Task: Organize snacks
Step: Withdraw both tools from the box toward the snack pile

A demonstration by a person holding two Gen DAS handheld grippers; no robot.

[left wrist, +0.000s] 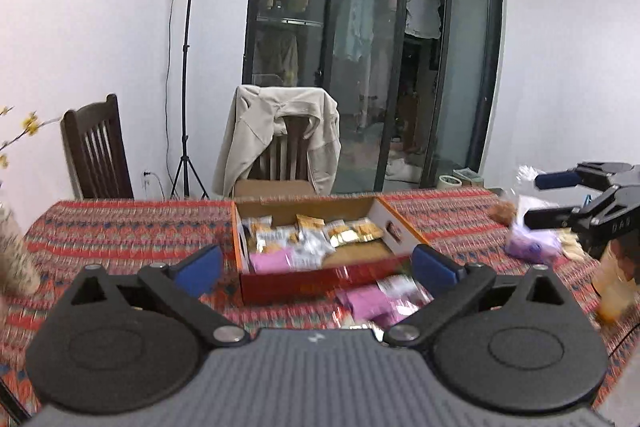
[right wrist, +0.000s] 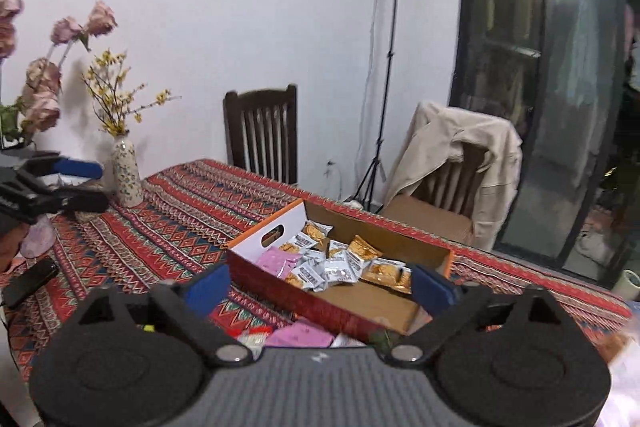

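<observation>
An open cardboard box (left wrist: 288,283) with a red front wall stands mid-table and holds several silver, gold and pink snack packets (left wrist: 312,239). More pink packets (left wrist: 368,301) lie on the cloth just in front of it. My left gripper (left wrist: 318,267) hovers above this near side, open, with nothing between its blue pads. My right gripper (left wrist: 544,199) shows at the right edge, also open and empty. In the right wrist view the box (right wrist: 280,287) and its packets (right wrist: 340,263) lie ahead of the open right gripper (right wrist: 320,287). The left gripper (right wrist: 92,185) is at the far left.
A patterned red tablecloth (left wrist: 120,239) covers the table. A purple bag (left wrist: 532,245) and other blurred items lie at the right. A flowered vase (right wrist: 127,175) and a black device (right wrist: 30,281) stand left. Two chairs (right wrist: 262,135), one with a beige jacket (left wrist: 276,131), line the far side.
</observation>
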